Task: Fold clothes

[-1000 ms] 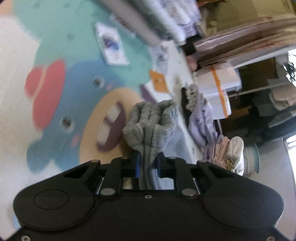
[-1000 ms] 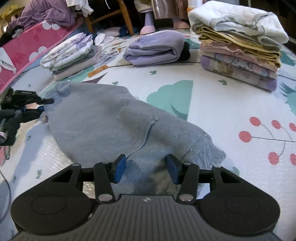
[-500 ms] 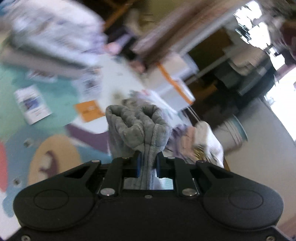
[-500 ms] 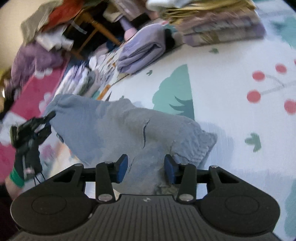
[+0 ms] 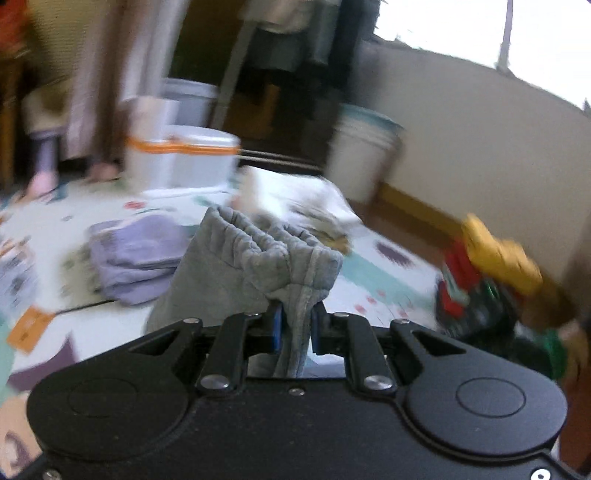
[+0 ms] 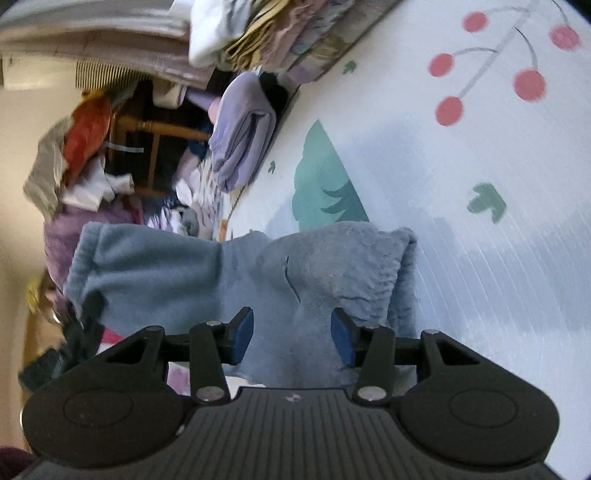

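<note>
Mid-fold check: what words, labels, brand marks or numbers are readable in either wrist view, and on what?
No text can be read in either view.
Orange card on the play mat: dark print, too blurred to read.
Printed sheet at the left edge: blurred, unreadable.
Small pale mark on the right gripper's body: a logo, no legible letters.
Grey garment: no label visible.

The garment (image 6: 258, 273) hangs above the play mat (image 6: 480, 221). Folded clothing (image 6: 243, 129) lies on the mat at 11 o'clock from it. A clothing stack (image 6: 280, 33) sits at 12 o'clock, beyond.
</note>
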### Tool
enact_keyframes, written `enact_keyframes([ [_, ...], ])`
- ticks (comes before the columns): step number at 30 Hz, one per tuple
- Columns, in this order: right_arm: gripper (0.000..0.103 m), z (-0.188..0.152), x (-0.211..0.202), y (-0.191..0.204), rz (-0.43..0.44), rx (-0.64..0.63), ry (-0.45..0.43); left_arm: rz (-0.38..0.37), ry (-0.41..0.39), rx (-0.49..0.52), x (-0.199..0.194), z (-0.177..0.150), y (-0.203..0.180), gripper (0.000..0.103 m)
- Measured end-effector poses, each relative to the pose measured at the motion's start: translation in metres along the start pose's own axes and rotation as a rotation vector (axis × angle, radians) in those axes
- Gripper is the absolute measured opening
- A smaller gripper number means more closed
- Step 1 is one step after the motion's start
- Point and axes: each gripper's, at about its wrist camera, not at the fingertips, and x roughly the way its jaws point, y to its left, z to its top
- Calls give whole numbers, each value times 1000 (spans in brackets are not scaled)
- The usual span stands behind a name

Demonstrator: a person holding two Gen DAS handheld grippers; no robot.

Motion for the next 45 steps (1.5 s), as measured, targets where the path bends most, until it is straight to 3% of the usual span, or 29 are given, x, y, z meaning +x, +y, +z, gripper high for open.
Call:
enact_keyframes([
  [6, 52, 2, -15, -22, 62, 151, -53, -48, 73, 333, 33, -33, -63, 12],
  [13, 52, 2, -35, -43, 67, 242, -117, 41, 125, 720, 64, -87, -111, 12],
  [15, 52, 3, -37, -43, 52, 227, -122, 25, 172, 808, 78, -107, -120, 23],
  [16, 52, 4, -39, -40, 32, 201, -130, 1, 198, 843, 83, -117, -124, 38],
  [17, 52, 6, -40, -35, 5, 160, -141, -20, 220, 869, 87, -126, -126, 40],
  [19, 52, 8, -44, -18, -61, 35, -160, -41, 206, 823, 77, -122, -123, 39],
  [21, 52, 8, -44, 9, -107, -139, -167, -72, 195, 712, 62, -106, -110, 39],
  [25, 49, -2, -34, 70, -182, -505, -222, 9, 161, 523, 44, -75, -74, 36],
  [28, 45, -22, -17, 117, -203, -824, -237, 112, 158, 348, 44, -55, -32, 35],
  [32, 35, -59, 9, 158, -214, -1205, -181, 169, 176, 240, 60, -51, 4, 35],
  [34, 35, -59, 34, 143, -349, -1197, -90, 145, 291, 285, 82, -75, 11, 36],
  [35, 35, -54, 49, 121, -437, -1130, 19, 132, 338, 306, 92, -87, 13, 35],
  [36, 35, -52, 60, 95, -486, -1098, 102, 120, 324, 318, 92, -97, 13, 35],
  [39, 34, -66, 49, 85, -435, -1251, 45, 93, 323, 295, 88, -81, 12, 35],
  [42, 38, -67, 34, 109, -390, -1265, -19, 72, 234, 307, 76, -57, 16, 35],
  [45, 38, -75, 31, 120, -382, -1364, -73, 36, 192, 340, 83, -38, 15, 35],
])
